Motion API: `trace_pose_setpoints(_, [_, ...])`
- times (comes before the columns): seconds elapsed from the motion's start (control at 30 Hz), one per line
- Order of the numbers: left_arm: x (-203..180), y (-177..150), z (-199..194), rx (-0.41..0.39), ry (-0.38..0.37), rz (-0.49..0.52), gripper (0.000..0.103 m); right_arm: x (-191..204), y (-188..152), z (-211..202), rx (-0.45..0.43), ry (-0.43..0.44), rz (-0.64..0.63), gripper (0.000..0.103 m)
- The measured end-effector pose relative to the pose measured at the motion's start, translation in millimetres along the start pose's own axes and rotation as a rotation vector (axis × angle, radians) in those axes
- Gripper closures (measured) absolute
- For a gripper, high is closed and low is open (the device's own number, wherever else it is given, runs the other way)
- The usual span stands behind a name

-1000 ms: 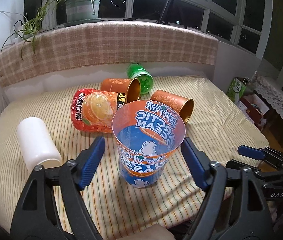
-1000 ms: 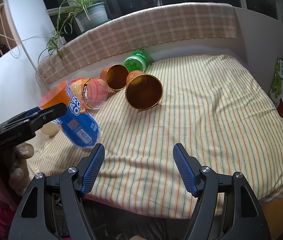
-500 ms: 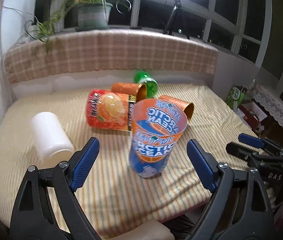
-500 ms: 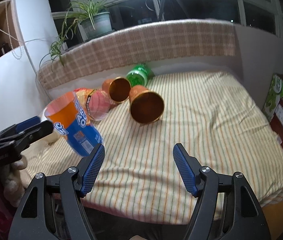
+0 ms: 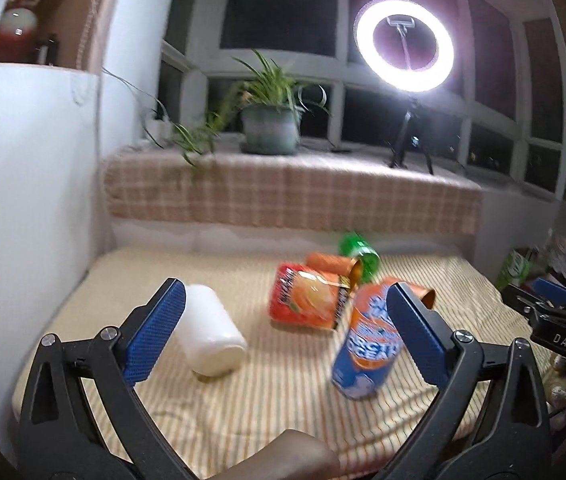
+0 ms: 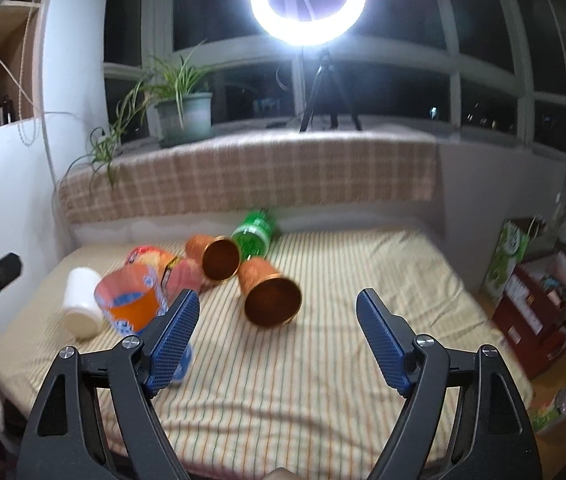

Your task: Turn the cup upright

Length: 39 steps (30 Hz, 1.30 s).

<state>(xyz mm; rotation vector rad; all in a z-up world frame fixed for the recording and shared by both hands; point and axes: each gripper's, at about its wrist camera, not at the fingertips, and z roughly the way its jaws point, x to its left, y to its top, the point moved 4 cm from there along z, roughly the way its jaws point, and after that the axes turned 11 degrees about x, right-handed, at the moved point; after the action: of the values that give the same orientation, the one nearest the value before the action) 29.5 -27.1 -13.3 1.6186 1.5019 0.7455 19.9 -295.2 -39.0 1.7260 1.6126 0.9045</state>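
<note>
White letters reading "DAS" are showing on the black gripper at the right edge; the blue-and-orange cup's print is blurring, partly reading "OCEAN".

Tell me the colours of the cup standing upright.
Blue and orange with white lettering; the left wrist view shows it best.

bed: yellow striped sheet | blue-orange cup: standing upright, near front | white cup: on its side, left | red-orange cup: on its side, middle | two copper cups: on their sides | green bottle: lying at back
</note>
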Motion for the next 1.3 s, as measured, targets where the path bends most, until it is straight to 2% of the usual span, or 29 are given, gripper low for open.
trace_pose_setpoints(0.1, [5.8,1.5,-6.1,-0.027,0.026,-0.014,0.001,-0.6,2.9,-5.2,-0.041,-0.031,0.007,0.013])
trace_pose_setpoints(0.2, [7.2,1.6,-9.4,-0.038,0.039,-0.011,0.0,-1.8,3.9,-7.5,-0.063,-0.052,0.017,0.012])
trace_pose_setpoints(0.77, [4.2,1.7,-24.8,-0.095,0.071,-0.014,0.0,-4.4,6.2,-12.0,-0.081,-0.062,0.018,0.012])
trace_pose_setpoints(1.3, [1.5,1.0,-26.7,-0.094,0.076,0.0,0.0,-2.0,6.7,-11.9,-0.078,-0.061,0.011,0.012])
